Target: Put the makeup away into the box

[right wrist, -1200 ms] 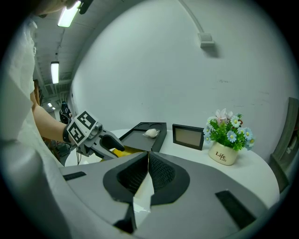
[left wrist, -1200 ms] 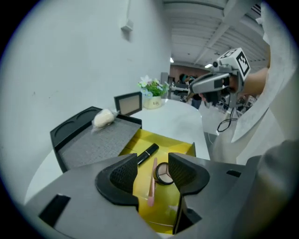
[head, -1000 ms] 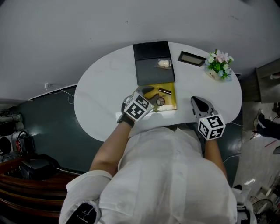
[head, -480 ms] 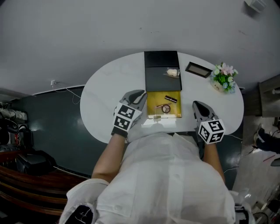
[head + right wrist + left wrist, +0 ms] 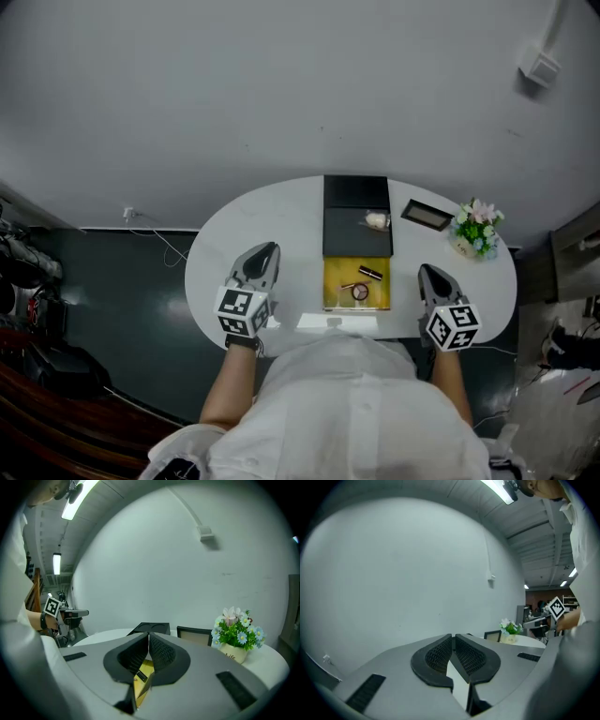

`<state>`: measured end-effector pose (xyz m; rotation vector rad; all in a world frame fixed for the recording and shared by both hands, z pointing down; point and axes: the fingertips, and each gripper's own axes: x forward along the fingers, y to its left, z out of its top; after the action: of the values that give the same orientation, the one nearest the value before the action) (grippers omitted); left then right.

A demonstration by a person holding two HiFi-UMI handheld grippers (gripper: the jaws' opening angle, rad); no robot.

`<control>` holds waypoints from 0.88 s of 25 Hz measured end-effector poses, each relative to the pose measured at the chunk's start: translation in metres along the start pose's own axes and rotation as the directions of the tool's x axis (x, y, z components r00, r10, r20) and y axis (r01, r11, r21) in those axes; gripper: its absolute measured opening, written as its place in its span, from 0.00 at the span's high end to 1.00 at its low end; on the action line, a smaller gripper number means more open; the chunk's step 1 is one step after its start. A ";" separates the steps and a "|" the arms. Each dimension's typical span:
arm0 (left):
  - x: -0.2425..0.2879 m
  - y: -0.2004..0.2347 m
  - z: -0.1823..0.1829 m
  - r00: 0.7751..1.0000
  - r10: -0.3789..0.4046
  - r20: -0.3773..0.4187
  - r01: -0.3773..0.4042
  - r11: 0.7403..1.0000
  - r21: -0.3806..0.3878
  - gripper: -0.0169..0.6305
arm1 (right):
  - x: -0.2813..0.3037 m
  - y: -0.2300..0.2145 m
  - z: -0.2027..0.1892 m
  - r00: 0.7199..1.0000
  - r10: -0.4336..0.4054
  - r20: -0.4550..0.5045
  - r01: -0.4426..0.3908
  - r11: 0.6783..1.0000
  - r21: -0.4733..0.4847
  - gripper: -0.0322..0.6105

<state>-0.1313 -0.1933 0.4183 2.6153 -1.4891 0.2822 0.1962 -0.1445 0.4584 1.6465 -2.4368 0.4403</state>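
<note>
In the head view, we find the open box (image 5: 337,281) on the table (image 5: 281,216), between the left gripper (image 5: 265,249) and the right gripper (image 5: 430,273). A lipstick (image 5: 372,273) and a round compact (image 5: 359,292) lie inside it. In the left gripper view, the jaws have just been closing and now meet, with nothing between them. In the right gripper view, the jaws are shut and empty, and the box shows below them.

White oval table (image 5: 281,220); potted flowers (image 5: 476,232) at right edge, dark photo frame (image 5: 427,215) just beside

Items (image 5: 360,292) inside the box (image 5: 337,272) are indistinctly small
</note>
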 end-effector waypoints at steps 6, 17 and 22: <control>-0.017 0.016 0.017 0.996 0.016 0.088 -0.005 0.991 -0.132 0.92 | -0.002 -0.007 0.018 0.998 -0.021 0.051 0.021 1.000 0.009 0.93; -0.028 0.014 0.032 0.982 -0.023 0.188 0.075 0.958 -0.277 0.92 | -0.012 -0.004 0.052 0.992 0.000 0.129 -0.006 0.999 0.042 0.93; -0.023 0.006 0.035 0.980 -0.053 0.193 0.102 0.961 -0.256 0.92 | -0.012 -0.010 0.065 0.989 -0.015 0.145 0.011 1.000 0.025 0.94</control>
<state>-0.1445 -0.1842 0.3795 2.5293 -1.3609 -0.1622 0.2116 -0.1595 0.3953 1.7616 -2.5311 0.3613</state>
